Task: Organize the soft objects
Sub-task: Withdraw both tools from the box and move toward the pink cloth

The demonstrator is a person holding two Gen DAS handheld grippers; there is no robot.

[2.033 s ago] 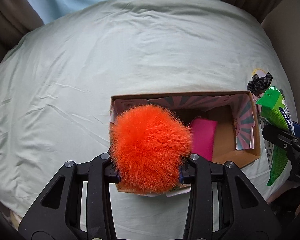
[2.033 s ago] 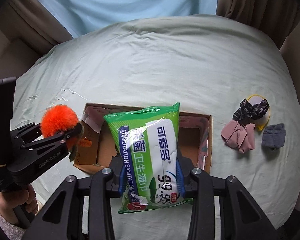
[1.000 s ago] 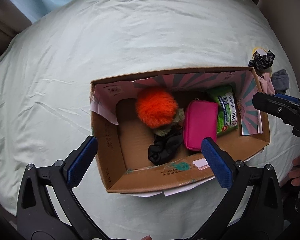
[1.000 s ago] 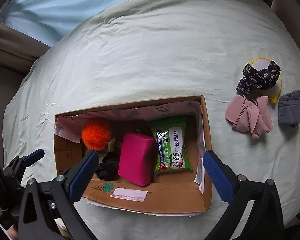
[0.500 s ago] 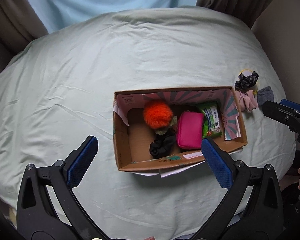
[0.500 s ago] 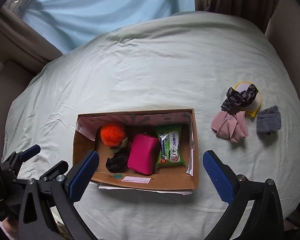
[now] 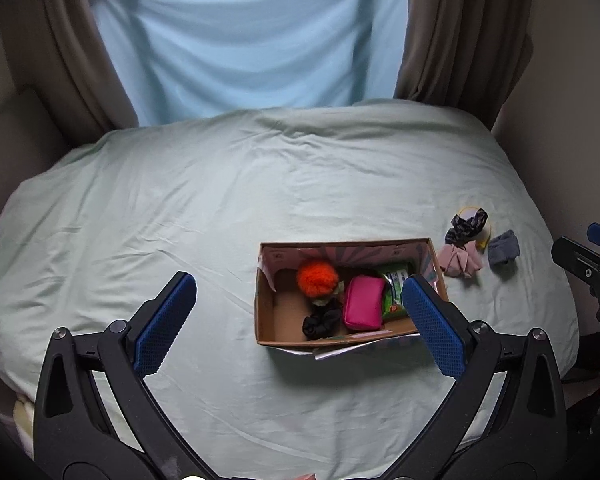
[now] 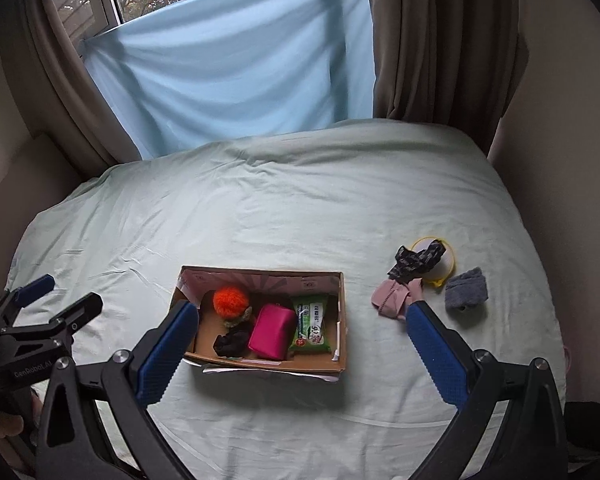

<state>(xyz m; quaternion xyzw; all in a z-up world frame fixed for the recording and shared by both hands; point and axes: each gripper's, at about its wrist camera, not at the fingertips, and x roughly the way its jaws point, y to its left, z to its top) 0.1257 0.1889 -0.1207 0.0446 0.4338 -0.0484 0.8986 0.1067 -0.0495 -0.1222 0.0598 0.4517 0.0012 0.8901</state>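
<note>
Box between spread right claw

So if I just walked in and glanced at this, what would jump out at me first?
Probably the fluffy orange pom-pom in the open cardboard box in the middle of the pale green bed, with a bright pink pouch and a green wipes pack beside it. To the box's right, a few small fabric pieces lie loose on the sheet. Blue-padded fingers frame the foreground, spread wide and empty.

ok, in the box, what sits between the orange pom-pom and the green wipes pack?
The pink pouch lies between the orange pom-pom and the green wipes pack, clearest in the right wrist view. A black scrunchie sits nearer the front.
</note>
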